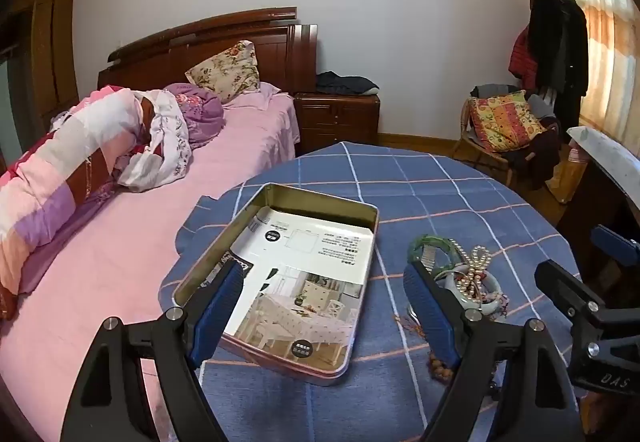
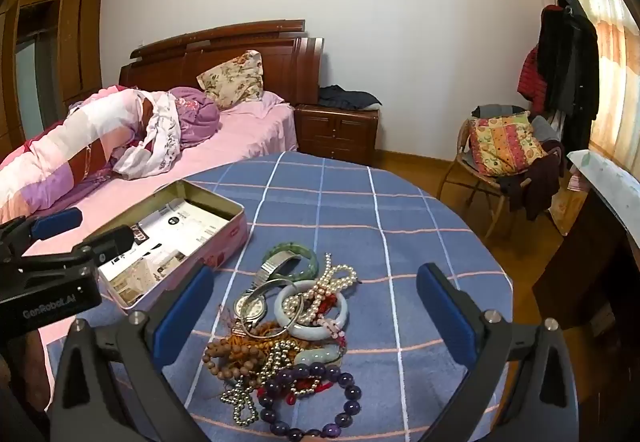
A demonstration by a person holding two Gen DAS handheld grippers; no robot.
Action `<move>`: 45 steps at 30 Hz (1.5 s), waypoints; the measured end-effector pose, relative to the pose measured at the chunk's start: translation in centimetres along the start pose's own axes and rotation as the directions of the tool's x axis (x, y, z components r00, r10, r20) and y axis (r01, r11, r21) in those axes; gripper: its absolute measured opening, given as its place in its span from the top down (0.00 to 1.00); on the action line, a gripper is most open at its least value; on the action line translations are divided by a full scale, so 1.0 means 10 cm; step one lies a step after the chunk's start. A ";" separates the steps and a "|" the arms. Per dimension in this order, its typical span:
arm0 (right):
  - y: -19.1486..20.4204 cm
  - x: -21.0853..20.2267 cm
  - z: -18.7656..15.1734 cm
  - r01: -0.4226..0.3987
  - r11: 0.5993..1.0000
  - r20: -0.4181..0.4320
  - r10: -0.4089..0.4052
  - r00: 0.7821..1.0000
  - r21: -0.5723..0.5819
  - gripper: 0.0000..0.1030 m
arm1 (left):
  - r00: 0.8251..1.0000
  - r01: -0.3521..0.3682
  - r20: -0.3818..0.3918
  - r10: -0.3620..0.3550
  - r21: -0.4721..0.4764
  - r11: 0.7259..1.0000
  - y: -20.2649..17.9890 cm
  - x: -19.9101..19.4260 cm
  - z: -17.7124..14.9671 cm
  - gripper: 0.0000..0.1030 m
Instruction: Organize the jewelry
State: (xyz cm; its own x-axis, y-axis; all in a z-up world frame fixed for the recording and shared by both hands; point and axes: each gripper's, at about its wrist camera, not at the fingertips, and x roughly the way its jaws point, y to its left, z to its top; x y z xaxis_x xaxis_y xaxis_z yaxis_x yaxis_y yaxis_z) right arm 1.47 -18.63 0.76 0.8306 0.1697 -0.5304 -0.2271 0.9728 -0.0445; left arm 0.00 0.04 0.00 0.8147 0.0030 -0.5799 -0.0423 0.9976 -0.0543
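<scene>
Both the left gripper (image 1: 324, 306) and right gripper (image 2: 316, 318) are held wide apart and empty, the tangled jewelry pile (image 2: 292, 330) at lower centre beside the tin (image 2: 176, 238); several entangled strands are likely dragged out if one is pinched.

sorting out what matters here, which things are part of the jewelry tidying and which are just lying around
Job: jewelry pile; open tin box; left gripper and right gripper, both open.
Lying about: bed; nightstand; chair with cushion; hanging coats.
</scene>
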 end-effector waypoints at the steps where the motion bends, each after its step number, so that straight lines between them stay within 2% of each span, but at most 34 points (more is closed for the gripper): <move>1: -0.01 0.00 0.00 0.002 1.000 -0.001 -0.002 1.000 0.000 0.00 | 1.000 0.001 -0.002 -0.001 -0.003 1.000 0.01 0.00 0.00 0.20; 6: -0.04 0.00 0.02 0.014 1.000 0.003 -0.014 1.000 -0.009 0.00 | 1.000 -0.018 -0.001 0.018 0.004 1.000 0.05 0.01 -0.01 0.20; 9: 0.08 0.00 -0.01 0.011 1.000 0.009 -0.011 1.000 -0.013 0.00 | 0.999 -0.038 0.001 0.038 0.009 0.999 0.03 0.04 -0.02 0.20; 45: 0.04 -0.02 0.00 0.004 1.000 0.013 -0.004 1.000 -0.022 0.00 | 0.999 -0.052 0.008 0.052 -0.012 0.999 0.11 -0.01 0.02 0.20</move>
State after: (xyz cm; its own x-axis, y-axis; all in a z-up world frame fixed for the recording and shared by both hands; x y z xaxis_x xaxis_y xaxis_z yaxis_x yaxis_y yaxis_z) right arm 1.23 -18.26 0.81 0.8382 0.1679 -0.5189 -0.2348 0.9699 -0.0654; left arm 0.00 1.13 0.17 0.8161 0.0553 -0.5752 -0.0913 0.9952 -0.0339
